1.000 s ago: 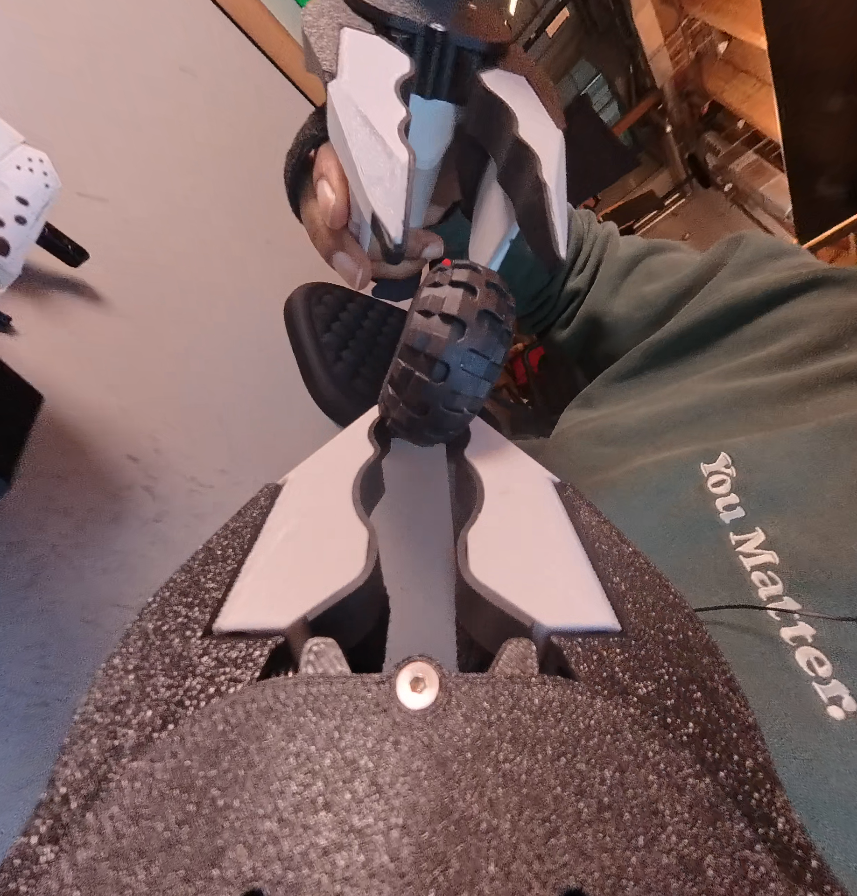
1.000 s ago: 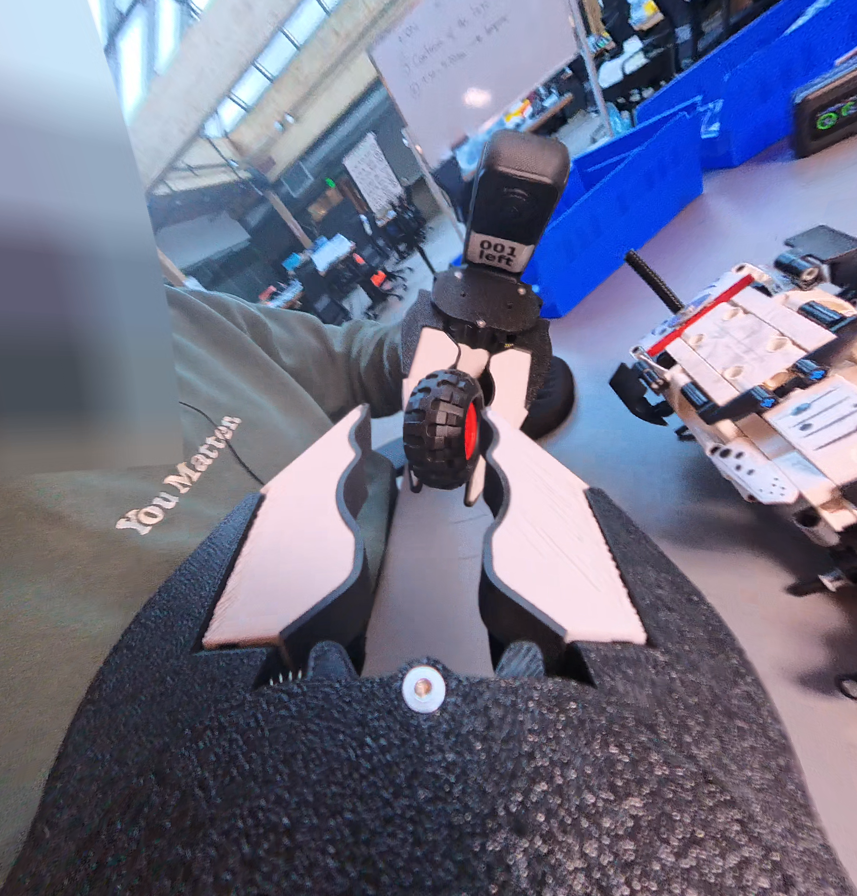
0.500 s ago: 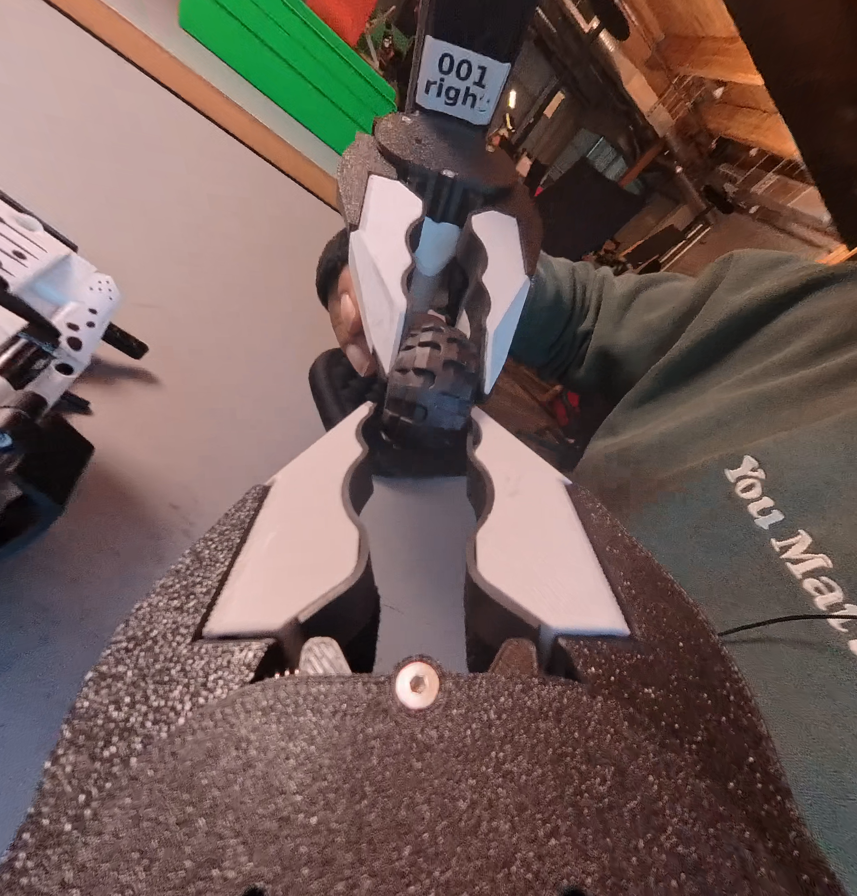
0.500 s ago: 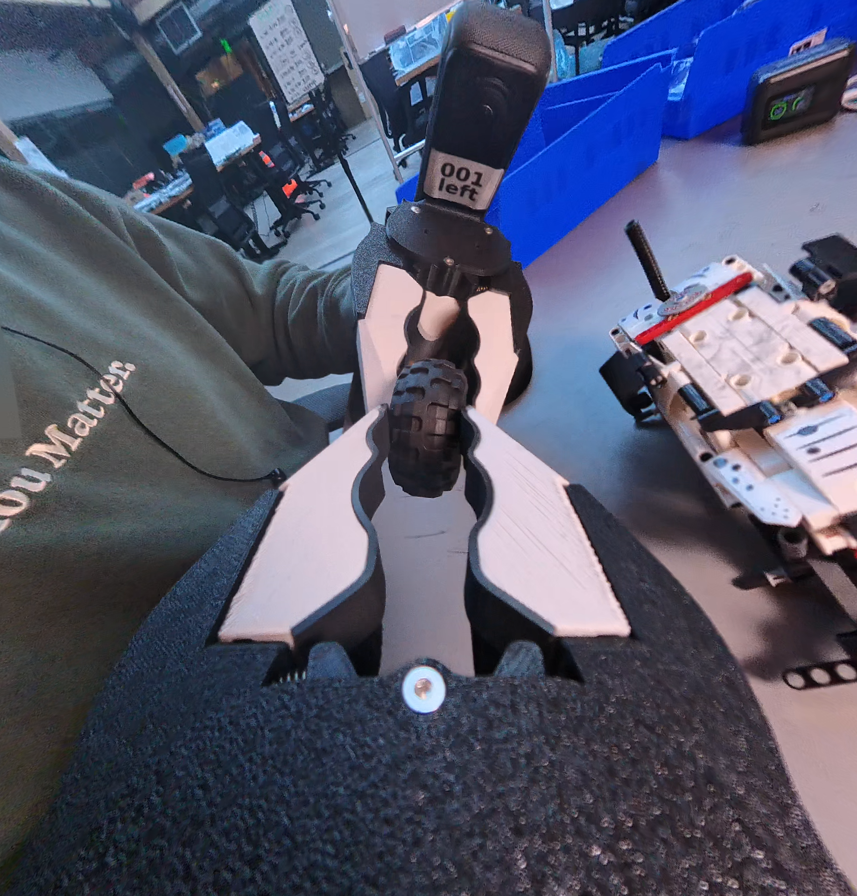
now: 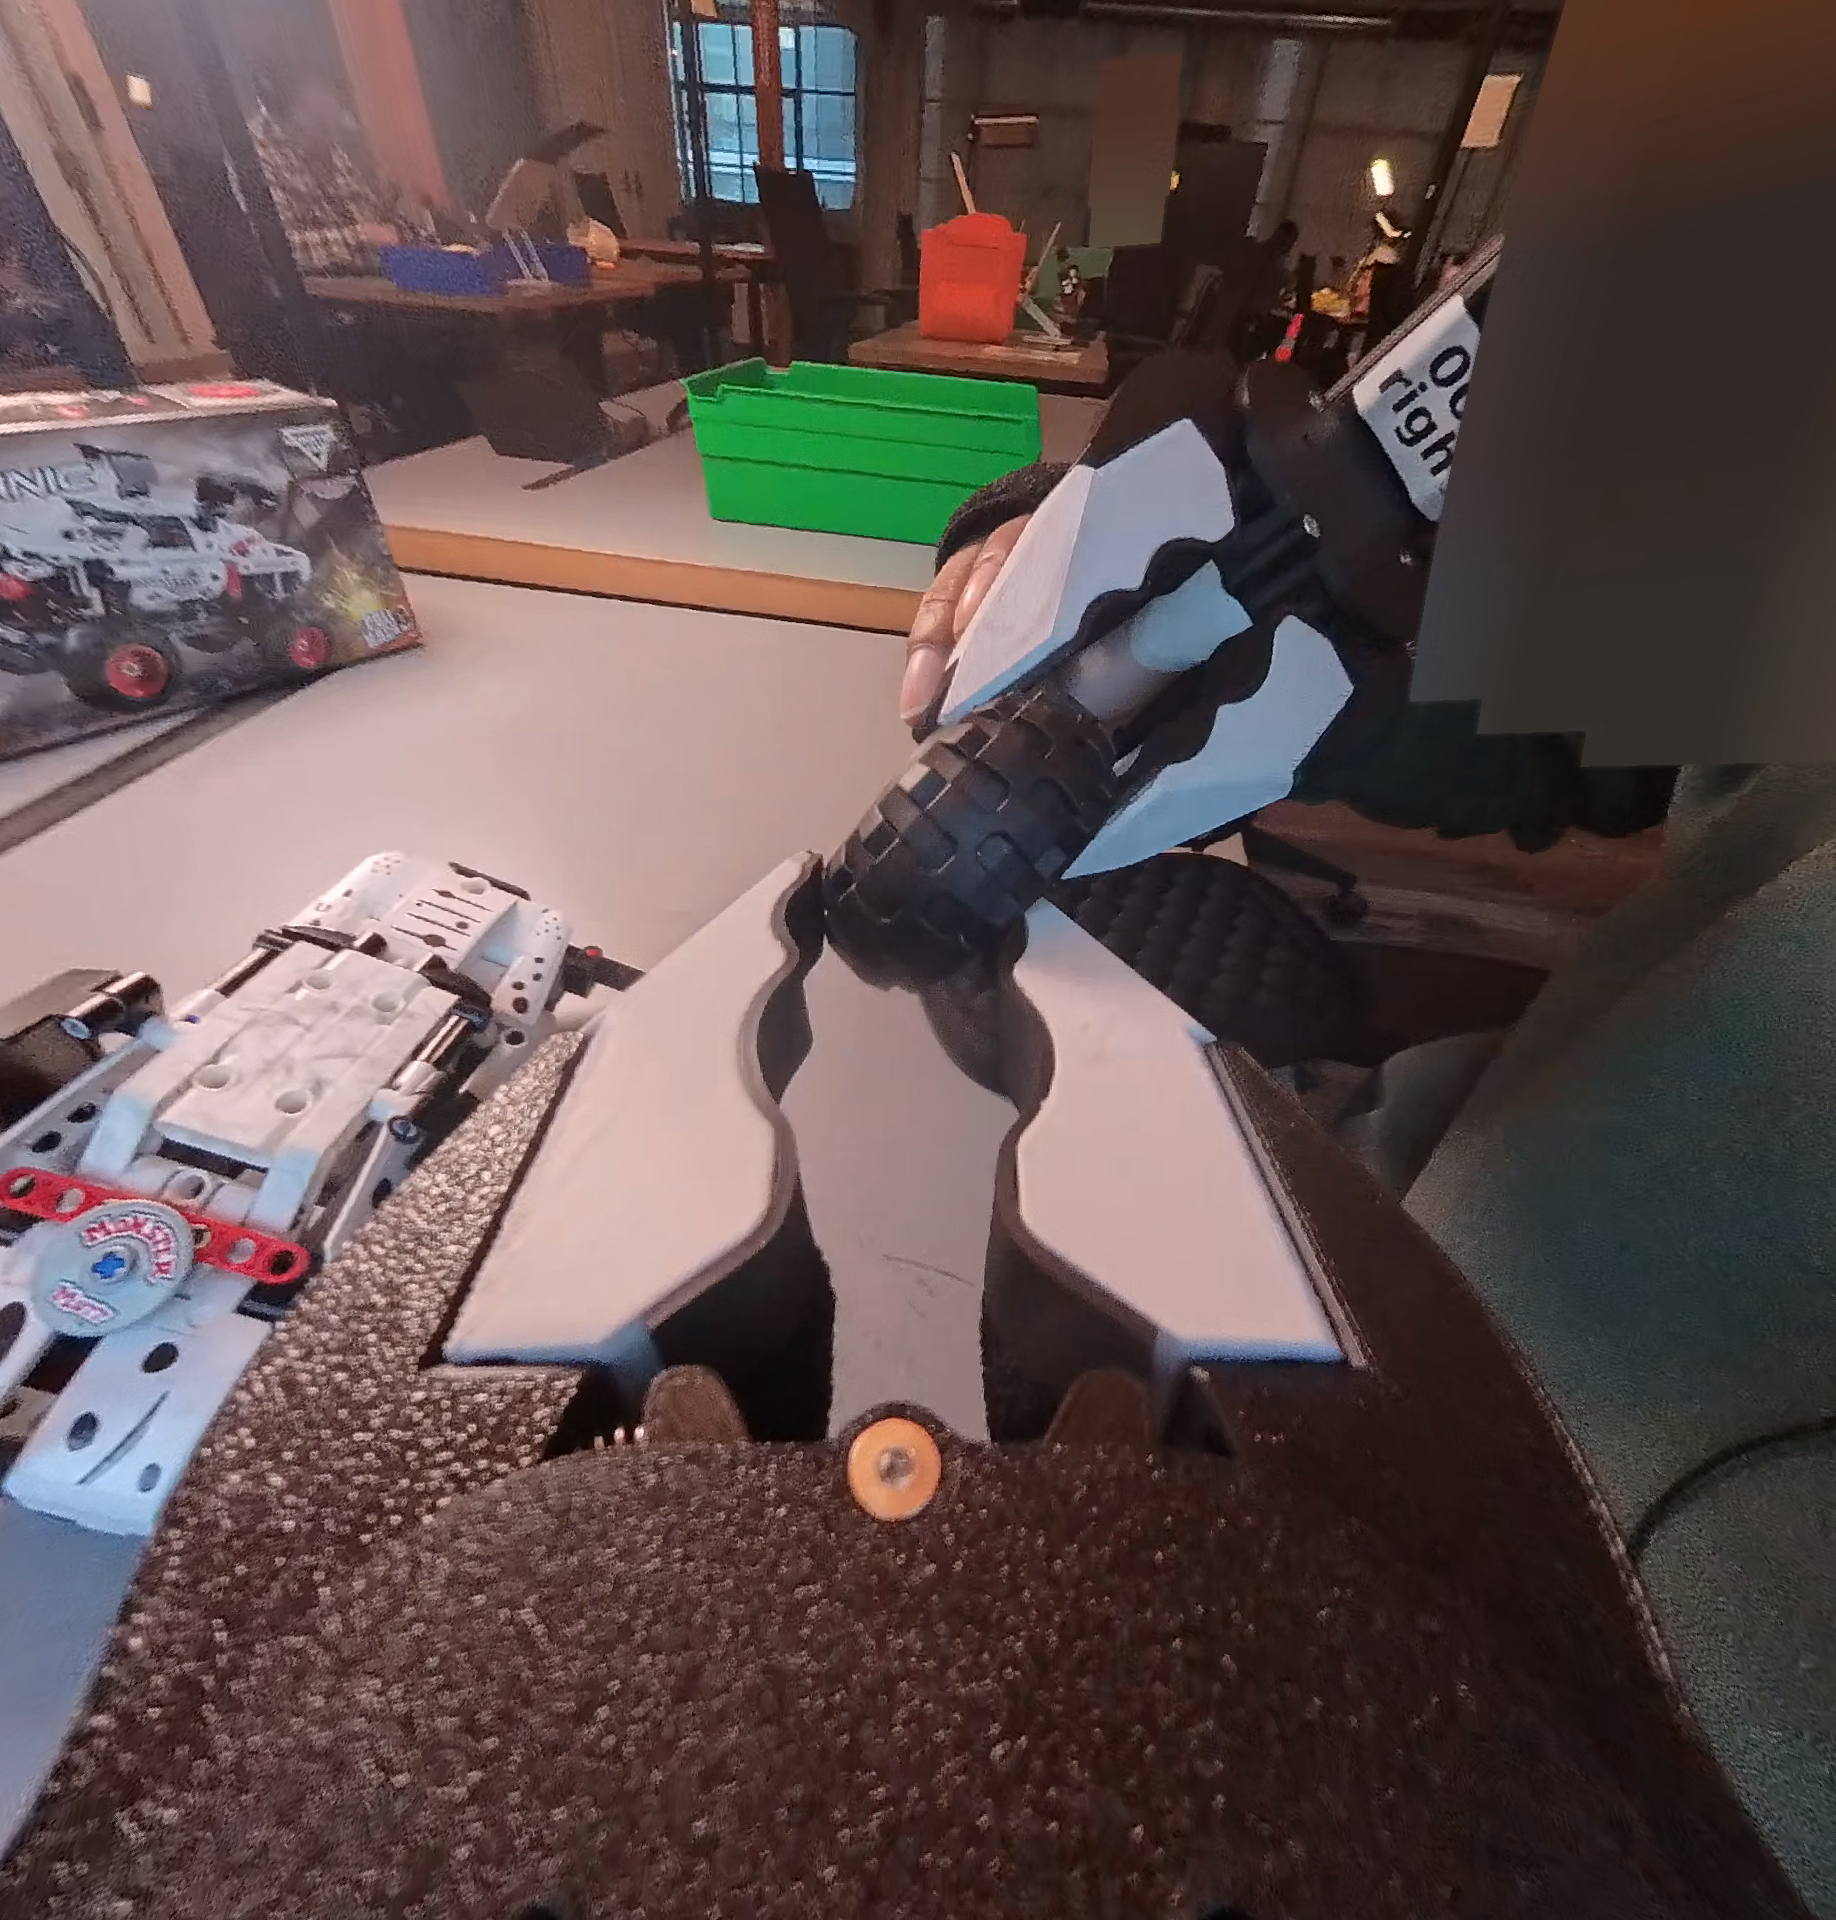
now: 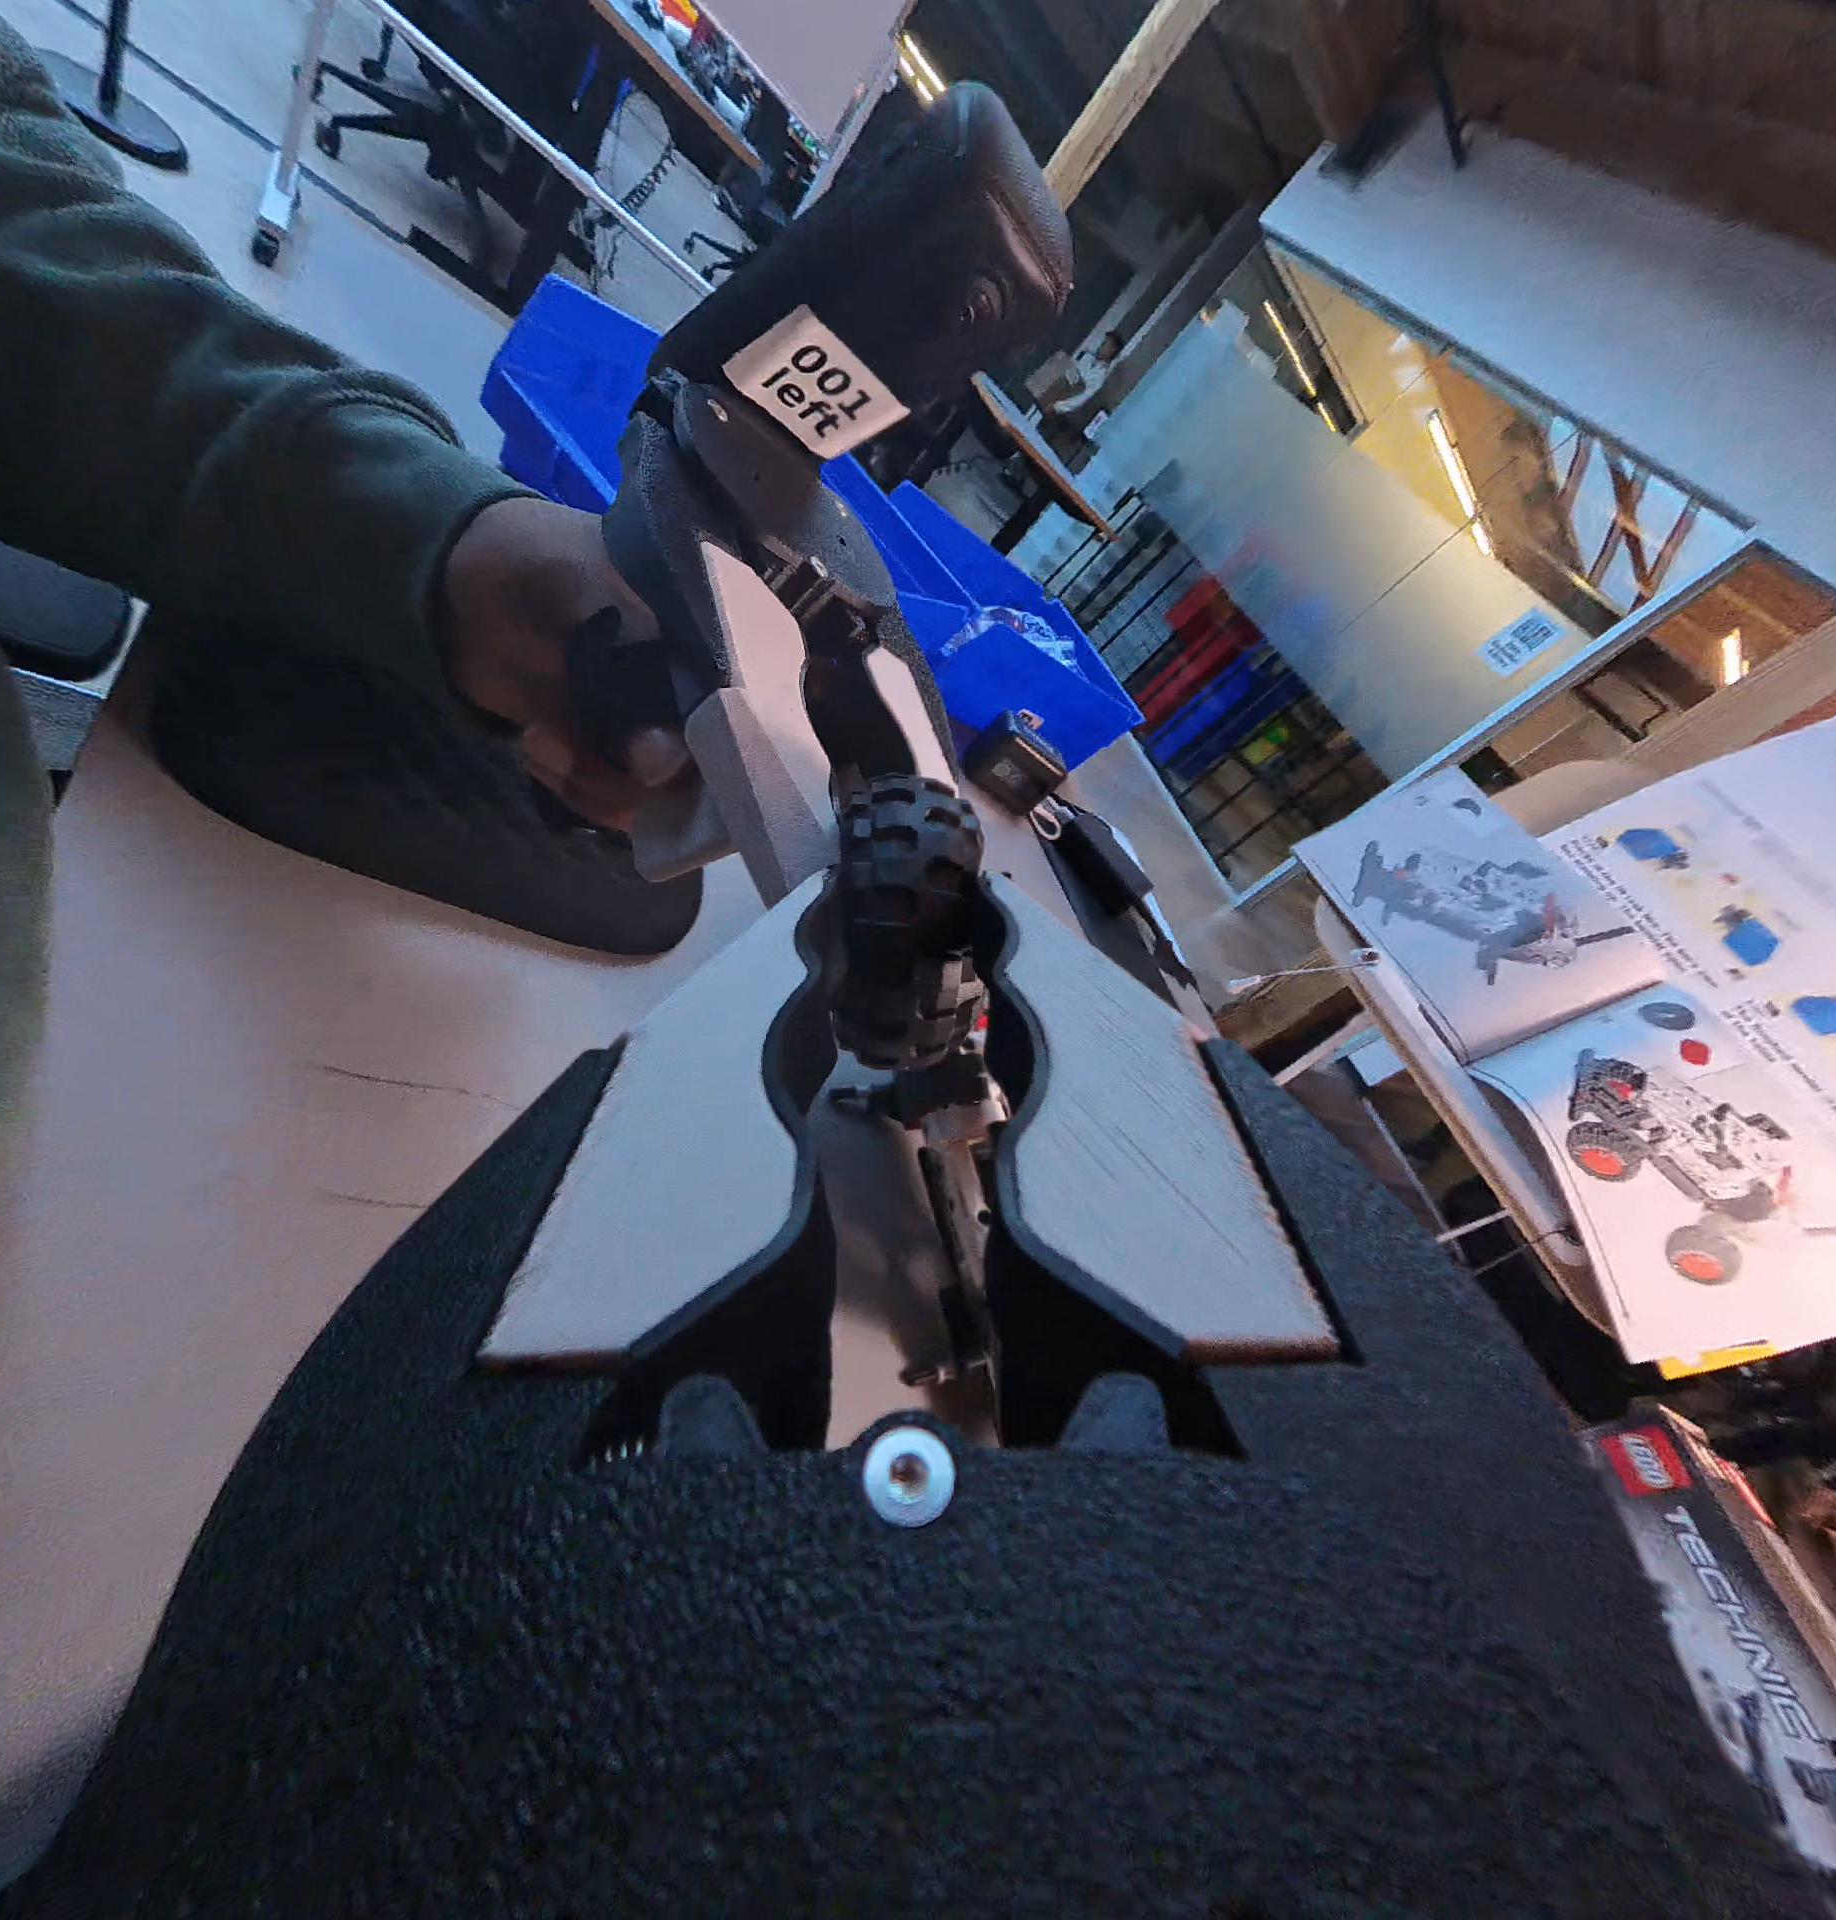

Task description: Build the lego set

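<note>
The set's box (image 5: 155, 551) stands far left on the table (image 5: 602, 727), with the white truck (image 5: 228, 1122) lying in front of it. Just right of the truck, the left gripper (image 5: 919, 914) and right gripper (image 5: 1007, 800) meet tip to tip, both pairs of jaws clamped on one black tire (image 5: 971, 831) held above the table. A green bin (image 5: 862, 457) sits behind.

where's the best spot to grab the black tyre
Across its knobby tread, jaws pinching the round outer band from opposite sides. The black tyre sits between both grippers' tips, and the right gripper meets it that way; the lugs give purchase.
</note>
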Motion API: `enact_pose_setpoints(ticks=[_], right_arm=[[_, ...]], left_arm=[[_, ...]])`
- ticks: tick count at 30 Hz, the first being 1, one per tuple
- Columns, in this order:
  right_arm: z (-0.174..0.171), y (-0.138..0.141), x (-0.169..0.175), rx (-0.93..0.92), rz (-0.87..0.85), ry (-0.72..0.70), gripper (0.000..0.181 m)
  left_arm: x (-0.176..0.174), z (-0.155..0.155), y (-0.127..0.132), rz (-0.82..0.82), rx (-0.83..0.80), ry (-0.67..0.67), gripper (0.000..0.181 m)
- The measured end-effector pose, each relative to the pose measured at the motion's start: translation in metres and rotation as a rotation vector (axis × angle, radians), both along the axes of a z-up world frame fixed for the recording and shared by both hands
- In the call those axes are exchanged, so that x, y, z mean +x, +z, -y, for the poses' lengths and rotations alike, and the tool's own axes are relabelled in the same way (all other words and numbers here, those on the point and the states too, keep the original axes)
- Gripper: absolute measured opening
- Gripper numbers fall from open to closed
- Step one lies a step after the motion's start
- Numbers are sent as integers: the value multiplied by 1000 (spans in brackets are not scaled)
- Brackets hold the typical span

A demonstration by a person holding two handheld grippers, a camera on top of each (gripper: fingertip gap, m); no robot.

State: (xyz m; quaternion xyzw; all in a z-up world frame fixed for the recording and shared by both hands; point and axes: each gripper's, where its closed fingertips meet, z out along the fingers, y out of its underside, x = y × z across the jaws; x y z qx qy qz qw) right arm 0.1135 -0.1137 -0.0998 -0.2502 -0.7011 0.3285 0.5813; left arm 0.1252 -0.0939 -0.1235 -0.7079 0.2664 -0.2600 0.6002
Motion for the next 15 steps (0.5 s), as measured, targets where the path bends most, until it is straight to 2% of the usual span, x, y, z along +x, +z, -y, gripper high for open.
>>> enact_pose_setpoints(ticks=[6, 10, 13, 15], right_arm=[[7, -4, 1, 183, -50, -39, 21], [14, -10, 4, 245, -40, -6, 21], [17, -11, 4, 232, -7, 15, 23], [16, -16, 3, 161, 70, 32, 26]], left_arm=[[-4, 3, -2, -121, 117, 98, 27], [-4, 8, -6, -182, 175, 151, 26], [-6, 9, -6, -238, 211, 193, 25], [-13, 6, -8, -365, 271, 254, 25]])
